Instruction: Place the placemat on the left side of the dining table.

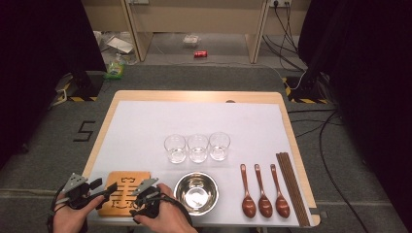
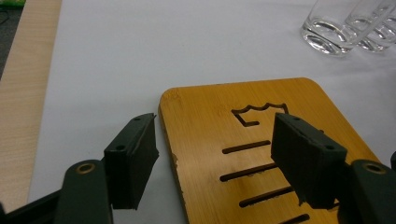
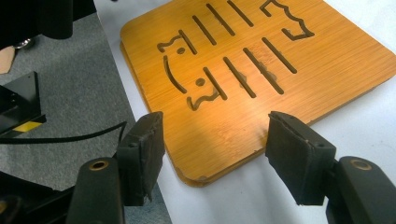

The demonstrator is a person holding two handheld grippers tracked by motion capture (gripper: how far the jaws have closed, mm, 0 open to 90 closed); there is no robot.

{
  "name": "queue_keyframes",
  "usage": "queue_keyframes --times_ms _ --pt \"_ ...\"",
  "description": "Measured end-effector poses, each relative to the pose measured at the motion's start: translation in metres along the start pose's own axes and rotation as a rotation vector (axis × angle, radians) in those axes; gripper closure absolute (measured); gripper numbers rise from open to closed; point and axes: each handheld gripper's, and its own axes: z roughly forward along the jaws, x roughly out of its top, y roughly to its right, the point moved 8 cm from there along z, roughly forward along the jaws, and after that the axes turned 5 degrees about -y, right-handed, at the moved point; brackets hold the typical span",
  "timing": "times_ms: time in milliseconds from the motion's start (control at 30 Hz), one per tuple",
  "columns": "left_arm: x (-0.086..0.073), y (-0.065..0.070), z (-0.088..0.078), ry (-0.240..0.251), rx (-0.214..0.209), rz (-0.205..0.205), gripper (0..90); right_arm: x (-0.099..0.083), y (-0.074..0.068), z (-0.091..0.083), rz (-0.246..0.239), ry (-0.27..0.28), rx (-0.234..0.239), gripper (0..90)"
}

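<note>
A square bamboo trivet (image 1: 125,190) with cut-out slots lies at the table's front left on the white mat (image 1: 194,121). My left gripper (image 1: 103,187) is open at the trivet's left edge. In the left gripper view its jaws (image 2: 215,158) straddle that edge of the trivet (image 2: 243,126), one over the mat and one over the wood. My right gripper (image 1: 138,200) is open over the trivet's near side. In the right gripper view its jaws (image 3: 215,154) stand either side of a rounded corner of the trivet (image 3: 252,70). Neither gripper holds anything.
Three empty glasses (image 1: 197,148) stand in a row mid-table. A steel bowl (image 1: 196,193) sits just right of the trivet. Three wooden spoons (image 1: 265,191) and dark chopsticks (image 1: 291,187) lie at the front right. The table's front edge is close to my hands.
</note>
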Motion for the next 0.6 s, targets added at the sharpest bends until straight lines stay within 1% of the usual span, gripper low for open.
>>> queue_keyframes --times_ms 100,133,167,300,400,433,533,600 --pt "-0.0026 -0.0011 0.0005 -0.016 0.000 -0.006 30.7 0.0001 -0.0005 0.0002 0.008 -0.004 0.000 37.1" --pt "-0.0038 -0.0013 0.0006 -0.024 -0.001 -0.009 30.8 0.0011 -0.0001 0.0008 -0.004 -0.004 0.000 37.1" --pt "-0.0062 -0.0014 0.0005 -0.042 -0.002 -0.023 30.8 0.0013 -0.0001 0.0011 -0.002 -0.007 0.000 37.0" --pt "-0.0080 -0.0022 0.0009 -0.056 -0.004 -0.029 30.9 0.0033 -0.0005 0.0025 -0.010 -0.010 -0.003 36.8" --pt "-0.0080 -0.0027 0.0005 -0.057 -0.002 -0.033 30.9 0.0043 -0.0008 0.0034 -0.021 -0.010 -0.001 36.7" --pt "-0.0080 -0.0029 0.0003 -0.057 -0.003 -0.034 31.0 0.0046 -0.0017 0.0036 -0.014 -0.015 0.000 36.6" --pt "-0.0092 -0.0049 -0.0010 -0.065 0.001 -0.043 31.0 0.0075 -0.0031 0.0064 -0.027 -0.016 0.003 36.1" --pt "-0.0096 -0.0055 -0.0018 -0.069 0.001 -0.051 31.0 0.0081 -0.0042 0.0070 -0.024 -0.017 0.006 36.0"
